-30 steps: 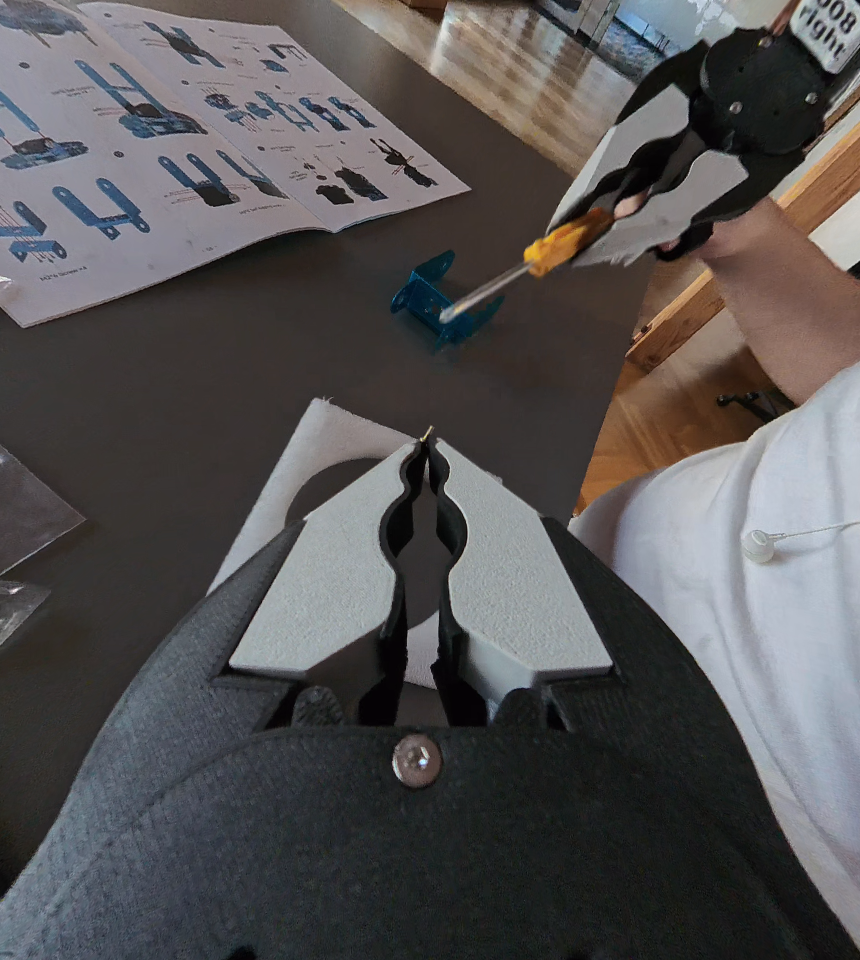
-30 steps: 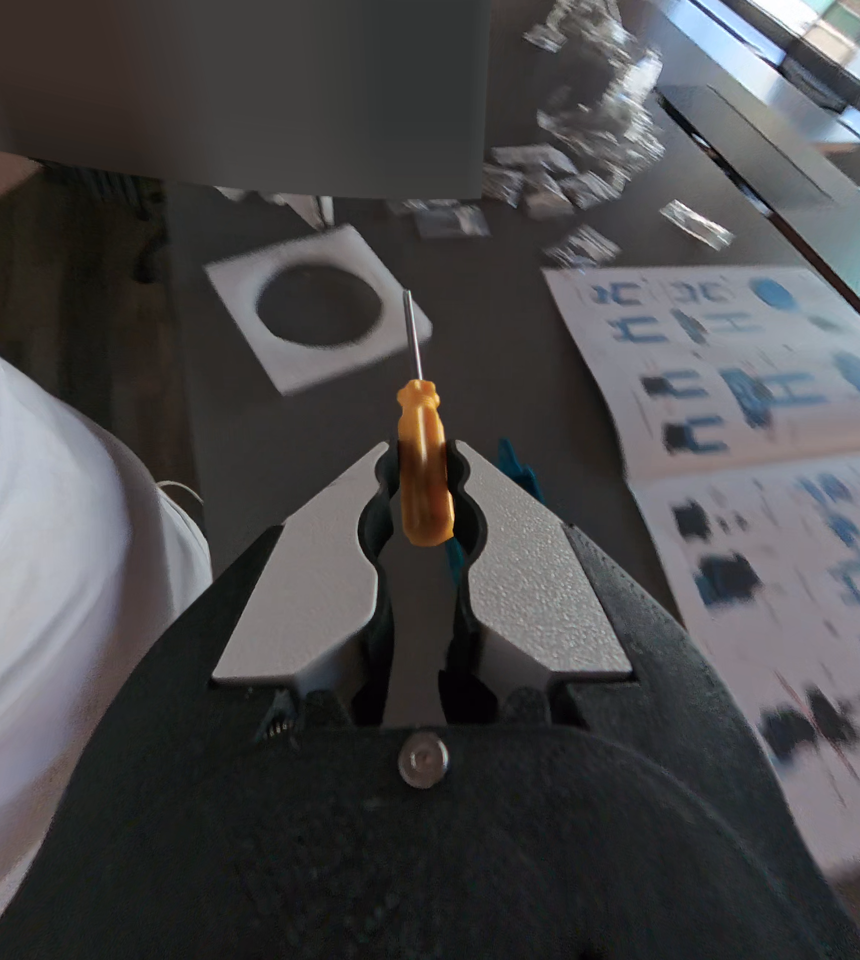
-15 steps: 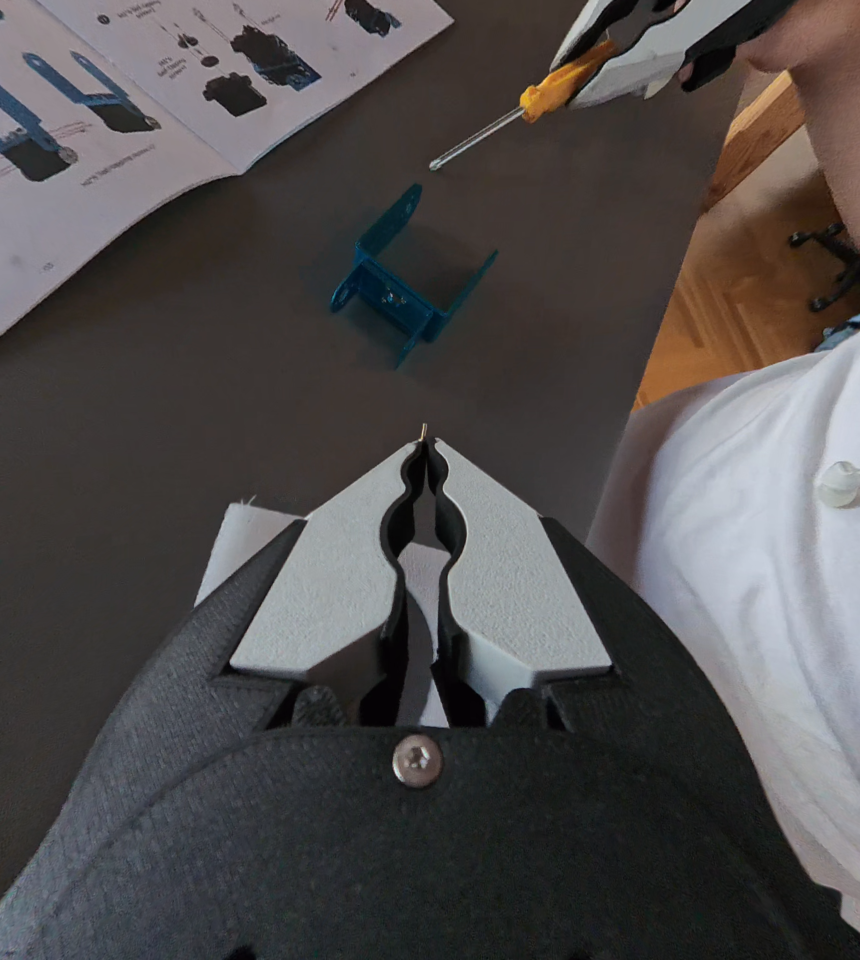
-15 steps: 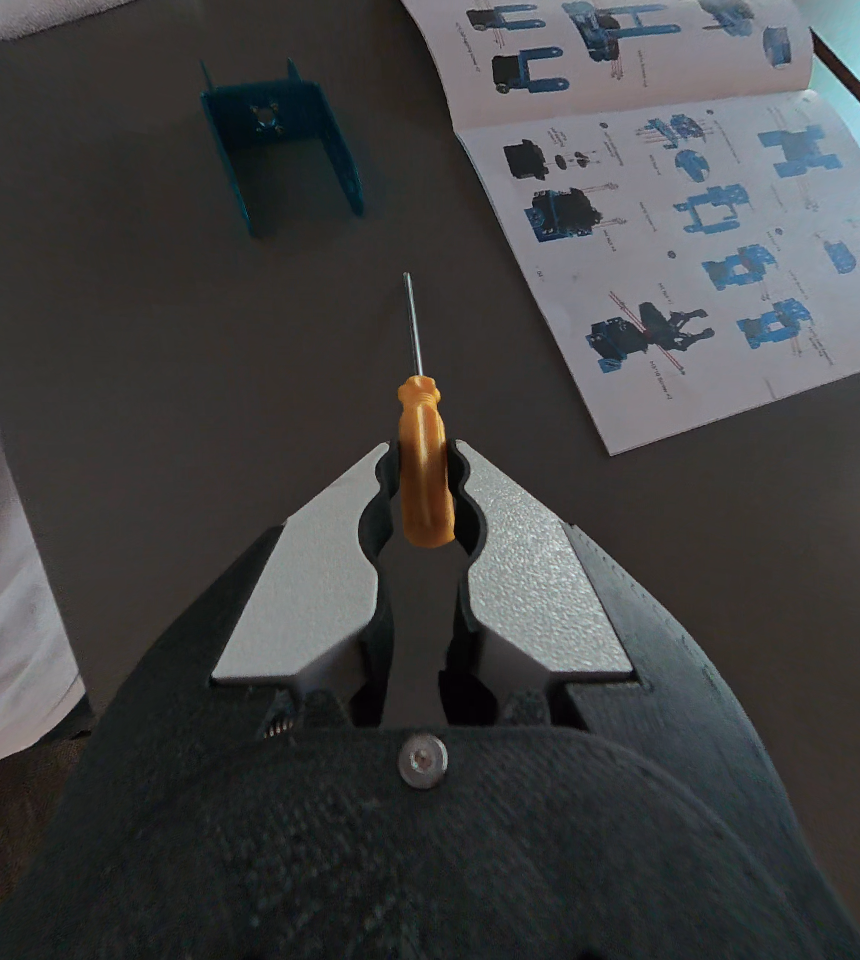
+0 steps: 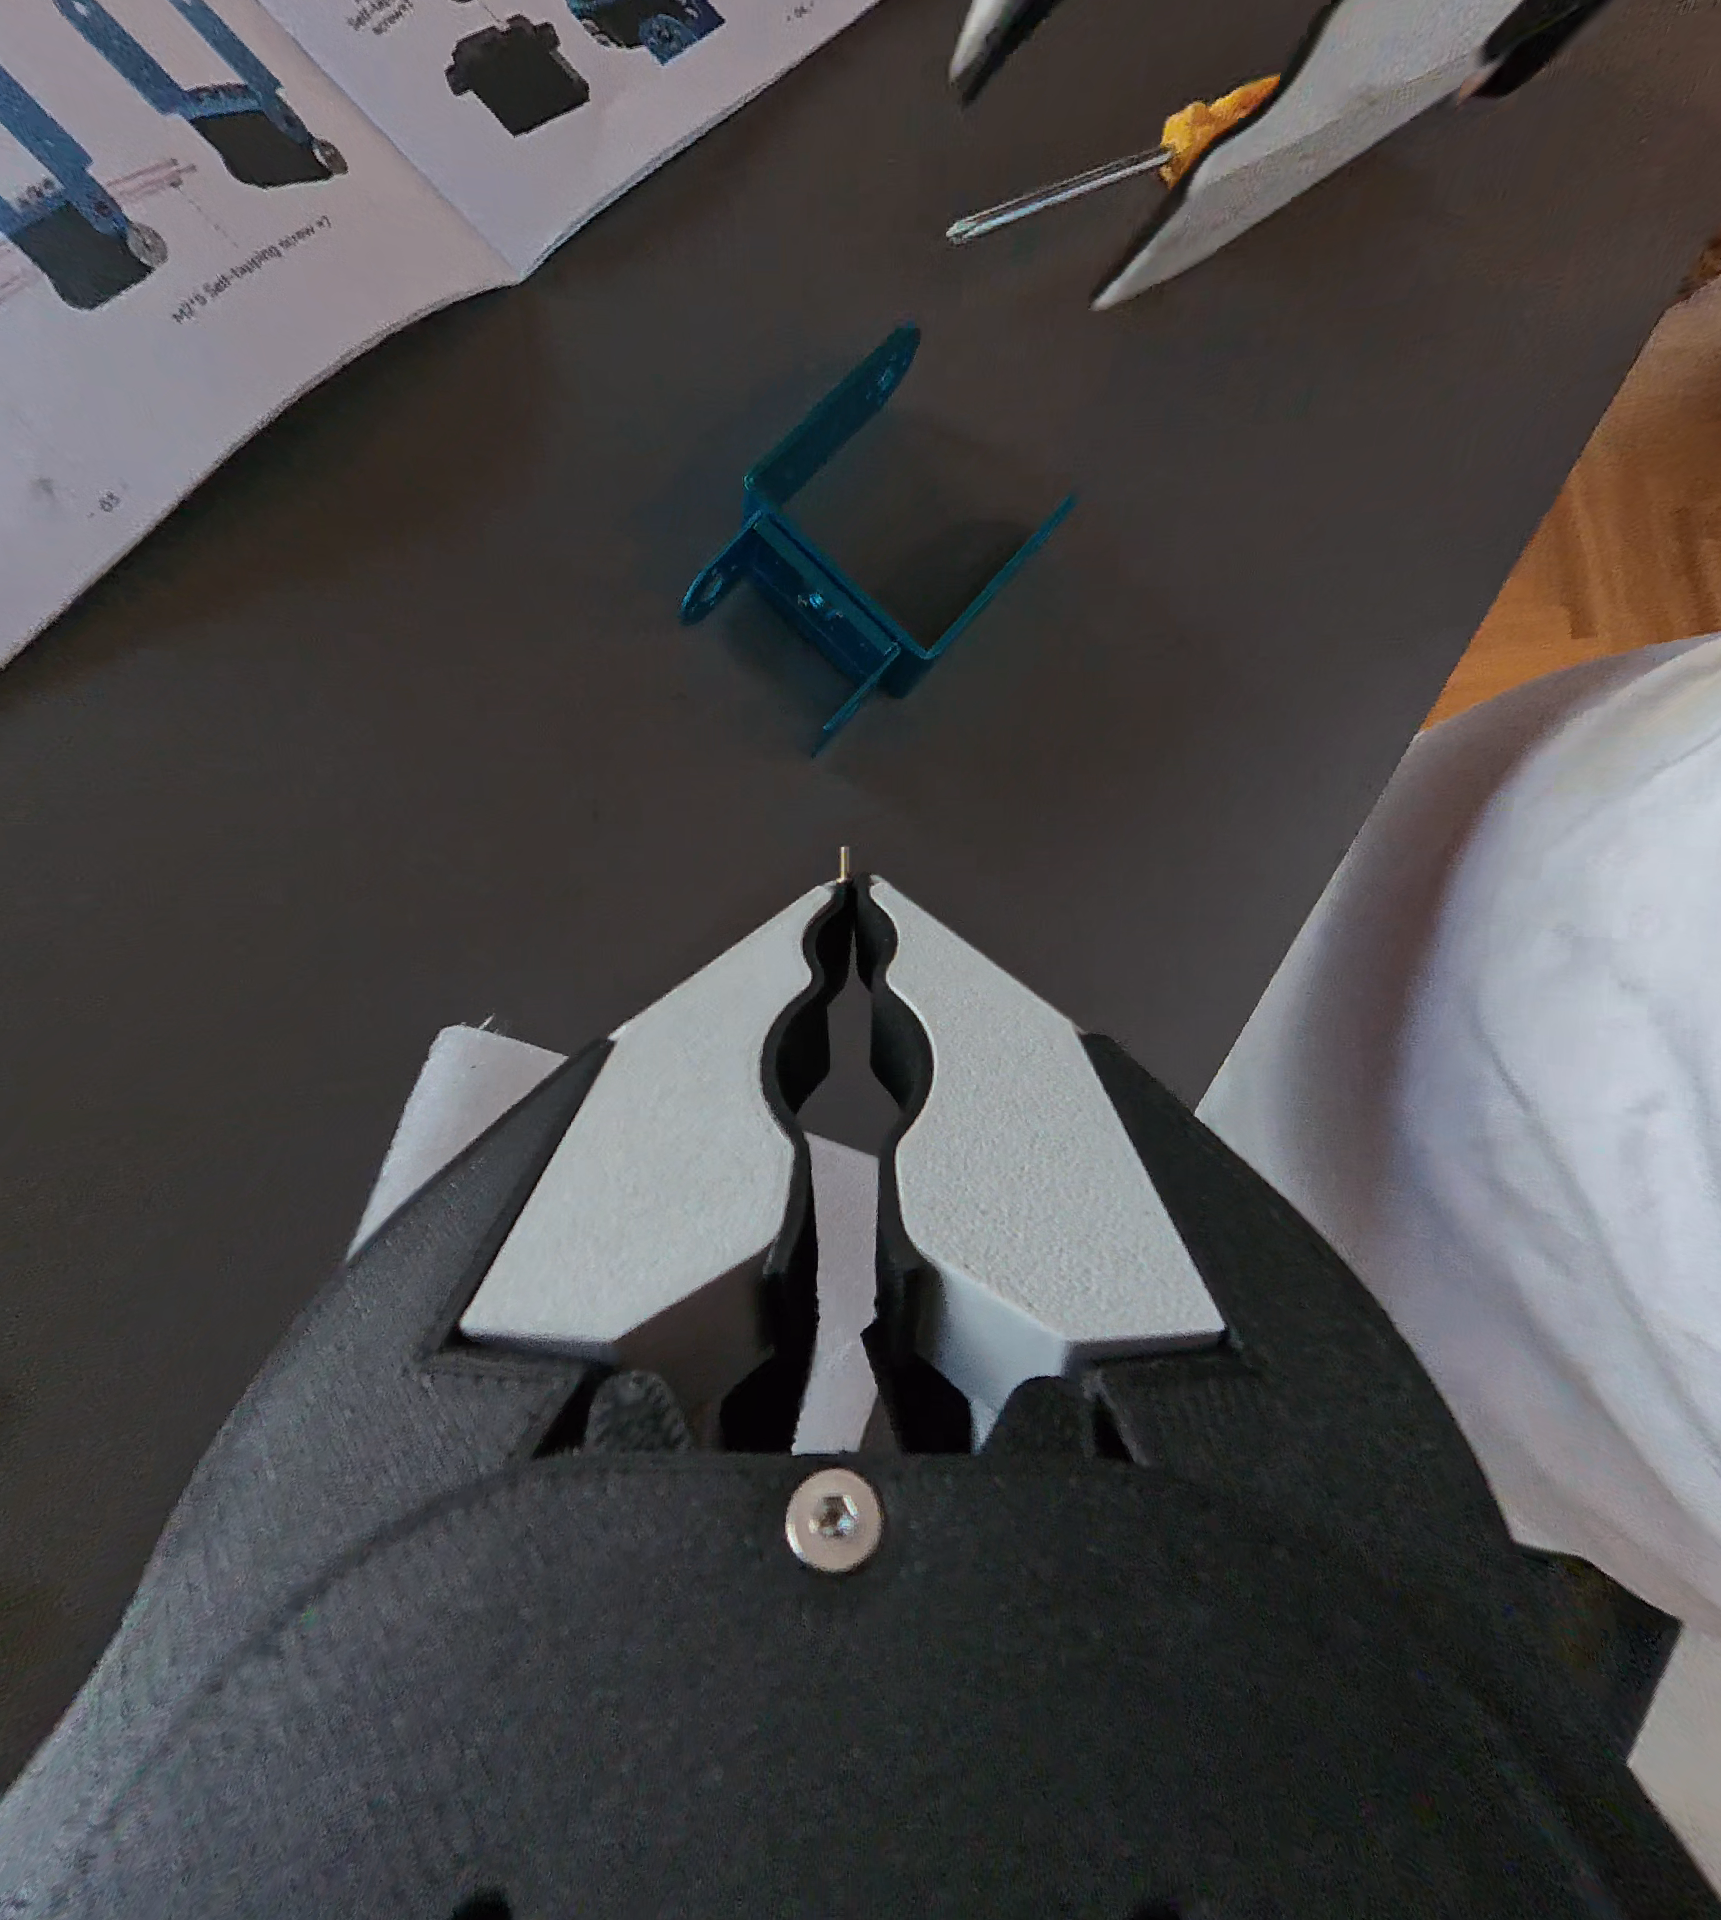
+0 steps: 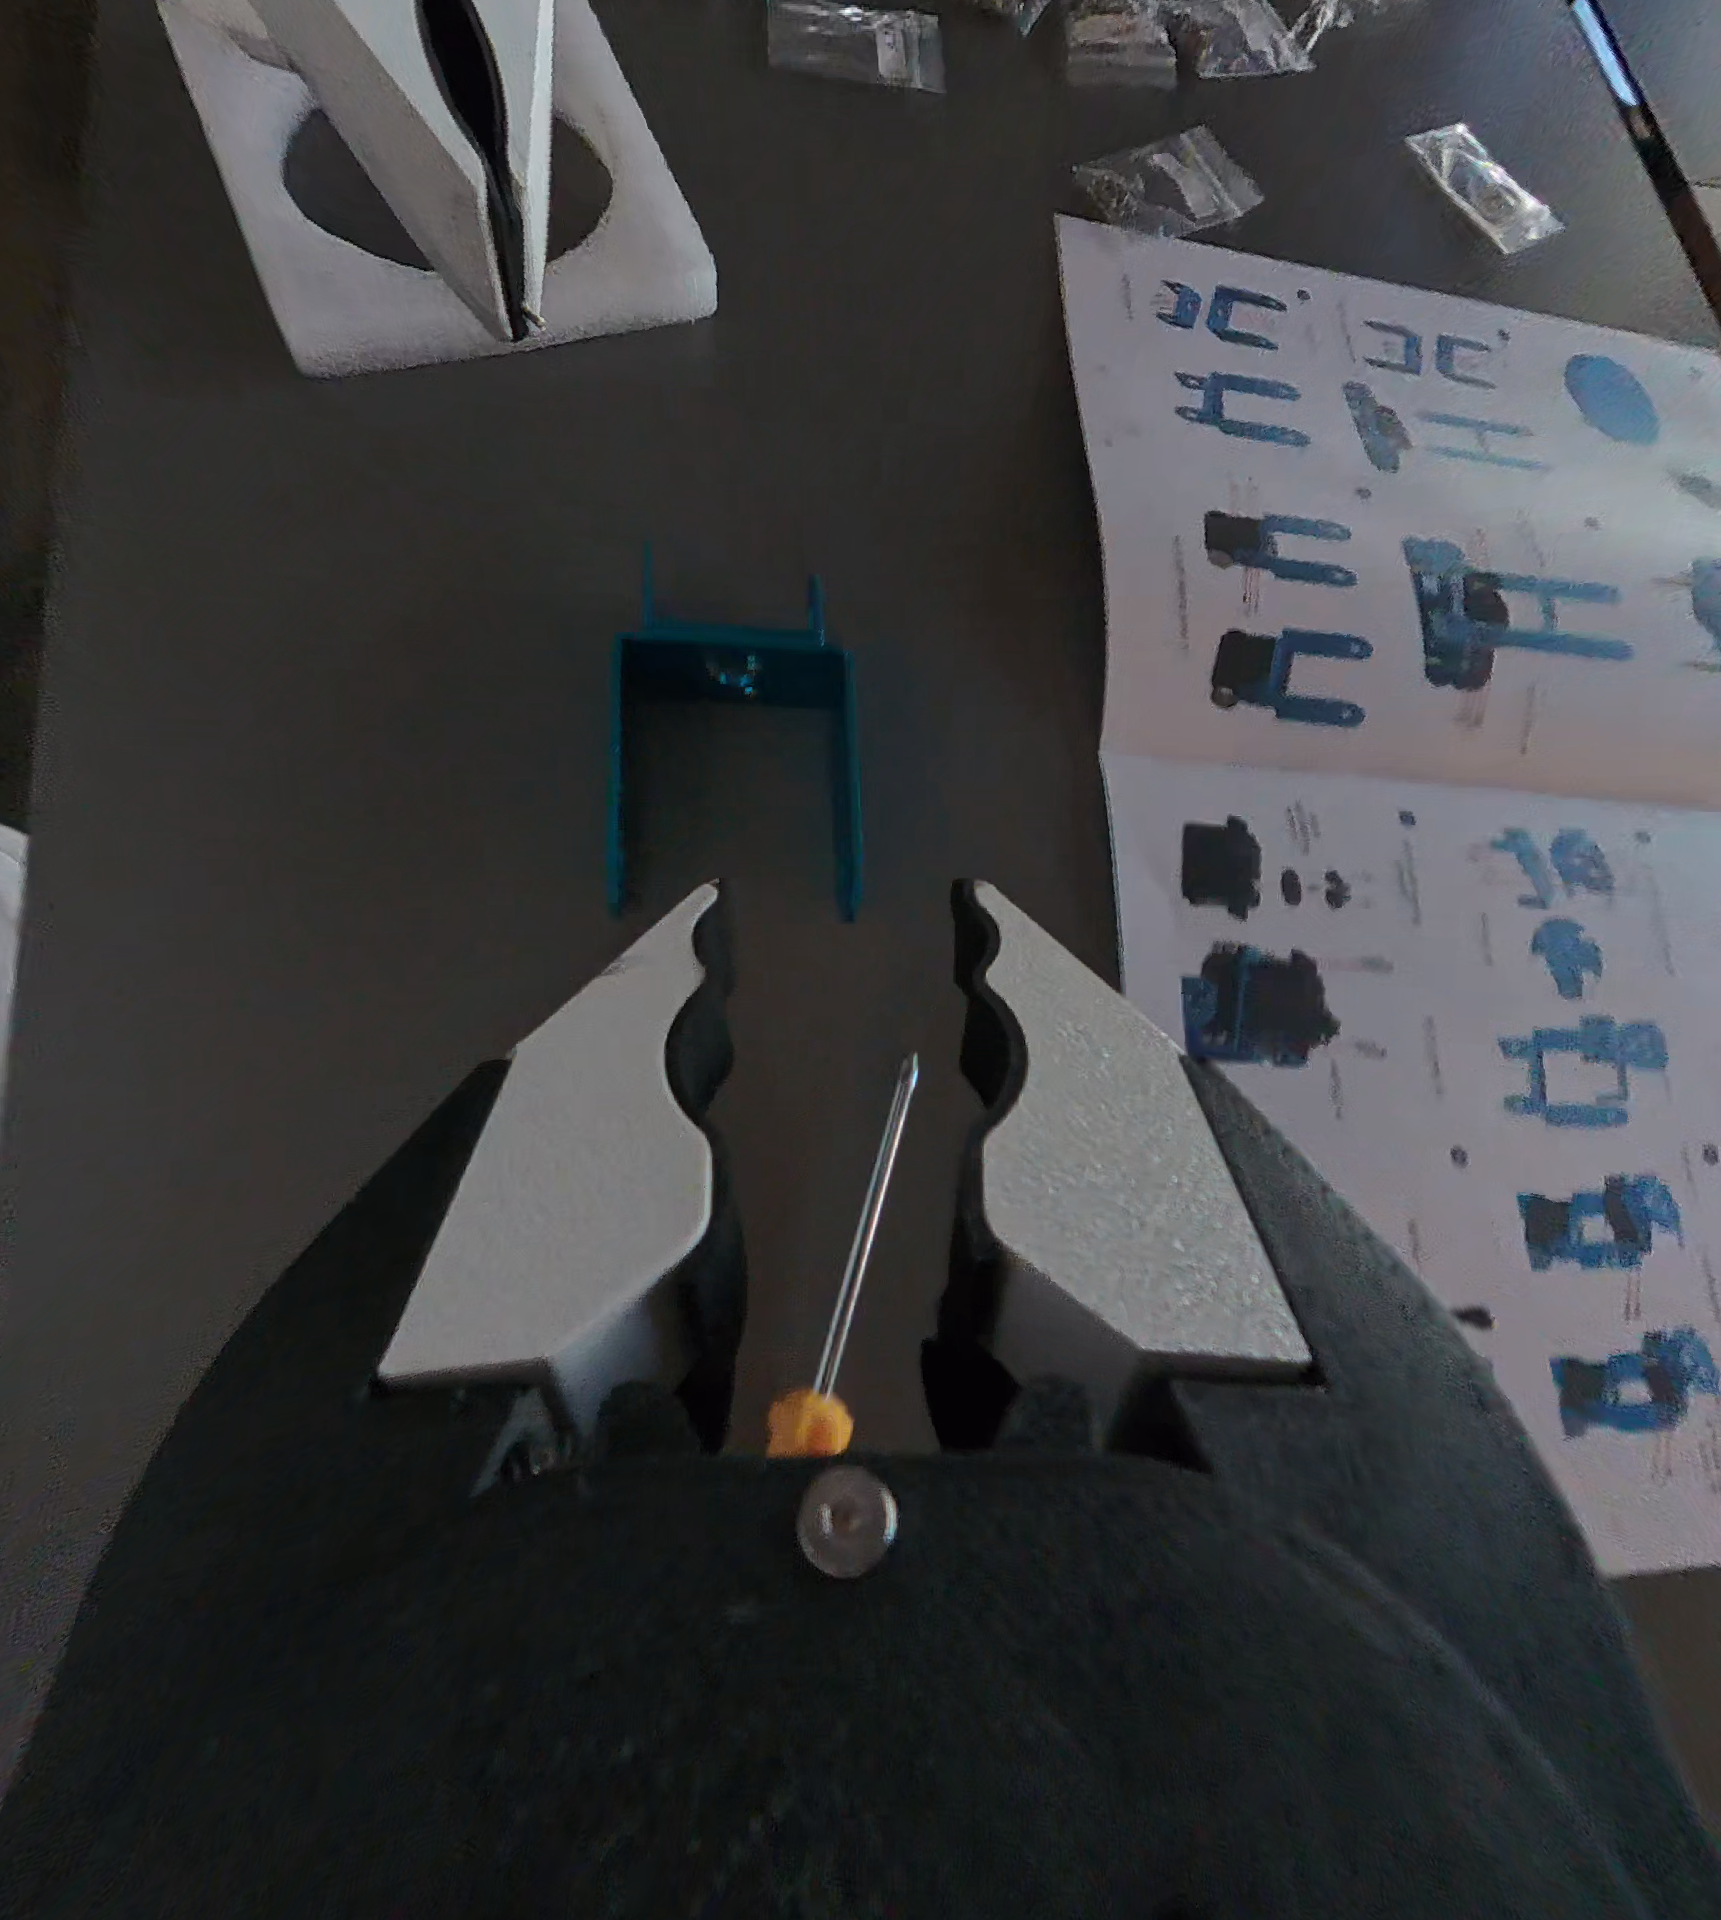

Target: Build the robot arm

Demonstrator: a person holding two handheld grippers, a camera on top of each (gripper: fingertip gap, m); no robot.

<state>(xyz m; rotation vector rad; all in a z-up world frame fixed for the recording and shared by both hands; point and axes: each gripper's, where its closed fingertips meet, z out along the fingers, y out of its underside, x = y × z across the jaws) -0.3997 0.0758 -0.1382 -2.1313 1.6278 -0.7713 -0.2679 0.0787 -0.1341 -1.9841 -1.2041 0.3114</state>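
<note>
My left gripper (image 5: 848, 891) is shut on a tiny metal pin (image 5: 842, 862) that sticks out of its tips, above the dark table (image 5: 316, 831). It also shows in the right wrist view (image 6: 520, 312), over a white foam square (image 6: 627, 281). A blue U-shaped metal bracket (image 5: 835, 582) lies on the table ahead of it. My right gripper (image 6: 835, 904) is open just short of the bracket (image 6: 731, 727). A screwdriver with an orange handle (image 6: 809, 1423) and thin shaft (image 6: 871, 1216) sits loose between its fingers, touching neither pad. The left wrist view shows this gripper (image 5: 1030, 192) with the screwdriver (image 5: 1053, 192).
An open instruction booklet (image 6: 1458, 831) lies right of the bracket, and shows at the top left in the left wrist view (image 5: 160, 260). Small clear bags of parts (image 6: 1168, 177) lie at the far side. A person in a white shirt (image 5: 1562, 1039) is at the table edge. Some 15 cm of space lies between my two pairs of fingers. My right tips are about 20 cm from the white foam square (image 6: 627, 281), my left tips only 8 cm.
My right gripper has opened and let go of the screwdriver, which slid back towards its base. It has come closer to the bracket. My left gripper stays shut on the pin and has moved nearer the bracket.
</note>
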